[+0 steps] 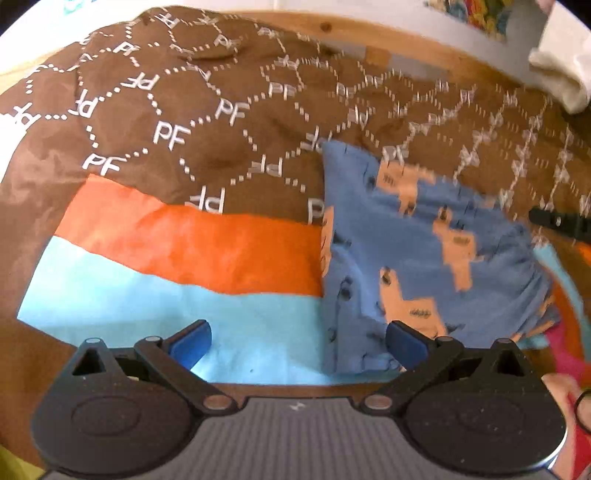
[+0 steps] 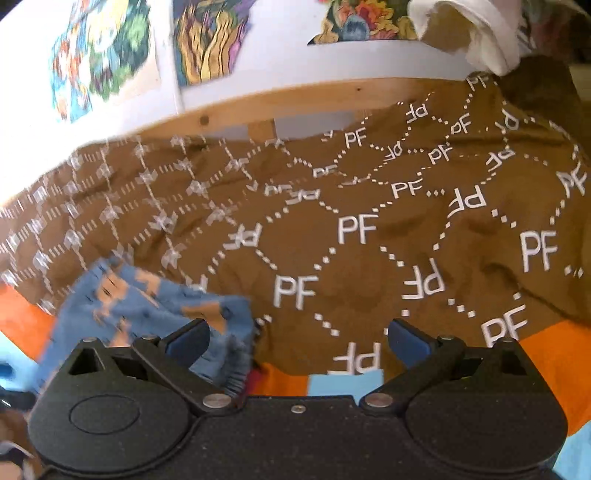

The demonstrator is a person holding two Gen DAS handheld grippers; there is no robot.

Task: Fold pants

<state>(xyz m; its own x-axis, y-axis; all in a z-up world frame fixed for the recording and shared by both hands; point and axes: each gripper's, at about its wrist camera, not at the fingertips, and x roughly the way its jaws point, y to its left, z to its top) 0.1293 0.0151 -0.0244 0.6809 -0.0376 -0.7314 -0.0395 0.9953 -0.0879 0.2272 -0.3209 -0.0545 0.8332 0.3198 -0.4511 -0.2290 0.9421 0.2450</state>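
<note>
The blue pants (image 1: 424,251) with orange animal shapes lie folded in a compact stack on the bed, right of centre in the left wrist view. My left gripper (image 1: 299,341) is open and empty, just in front of the pants' near left corner. In the right wrist view the pants (image 2: 147,310) lie at the lower left, blurred. My right gripper (image 2: 299,341) is open and empty, with its left finger (image 2: 188,343) over the pants' right edge. The other gripper's dark tip (image 1: 557,221) shows at the right edge of the left wrist view.
A brown cover printed with white "PF" letters (image 1: 177,136) spreads over the bed. An orange and light-blue striped cloth (image 1: 177,266) lies under the pants. A wooden rail (image 2: 258,107), a white wall with colourful pictures (image 2: 207,40) and a white cloth (image 2: 476,33) stand behind.
</note>
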